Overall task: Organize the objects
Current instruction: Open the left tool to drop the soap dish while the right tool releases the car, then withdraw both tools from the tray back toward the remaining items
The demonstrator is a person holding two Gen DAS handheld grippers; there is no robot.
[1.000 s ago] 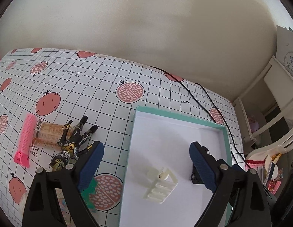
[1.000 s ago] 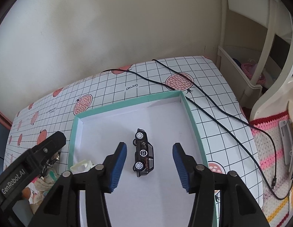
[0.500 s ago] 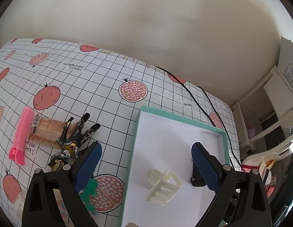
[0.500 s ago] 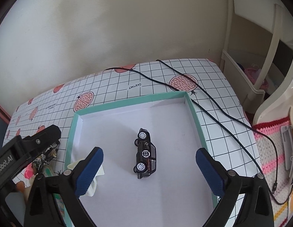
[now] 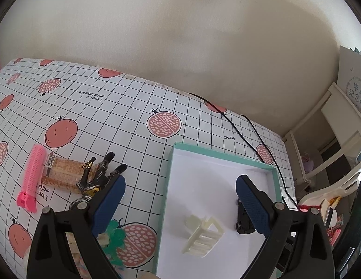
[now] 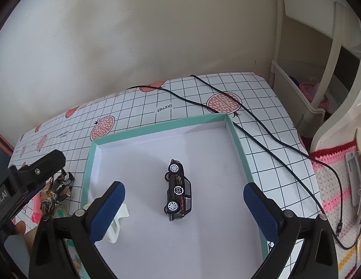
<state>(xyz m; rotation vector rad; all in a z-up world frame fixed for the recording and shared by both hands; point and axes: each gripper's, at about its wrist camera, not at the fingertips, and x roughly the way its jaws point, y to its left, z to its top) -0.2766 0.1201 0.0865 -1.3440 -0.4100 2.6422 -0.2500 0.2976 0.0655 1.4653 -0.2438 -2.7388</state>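
Shallow teal-rimmed white cardboard tray (image 6: 236, 137): on the grid-print tablecloth (image 5: 115, 116).
Right gripper (image 6: 183, 211): spread, empty, above tray.
Left gripper (image 5: 180, 200): spread, empty, straddling the tray's left wall.
Black toy car (image 6: 178, 190): on its side in tray; may roll if nudged.
Cream plastic hair claw (image 5: 203, 234): in tray.
Black-and-gold toy figure (image 5: 96, 176): outside, against a snack packet (image 5: 61, 174); limbs could snag and drag it.

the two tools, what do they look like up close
Both match: the left tool and right tool have black plastic arms with silver screws, each tipped with blue textured pads. White lettering ending "bot.AI" marks the left tool's body in the right wrist view.
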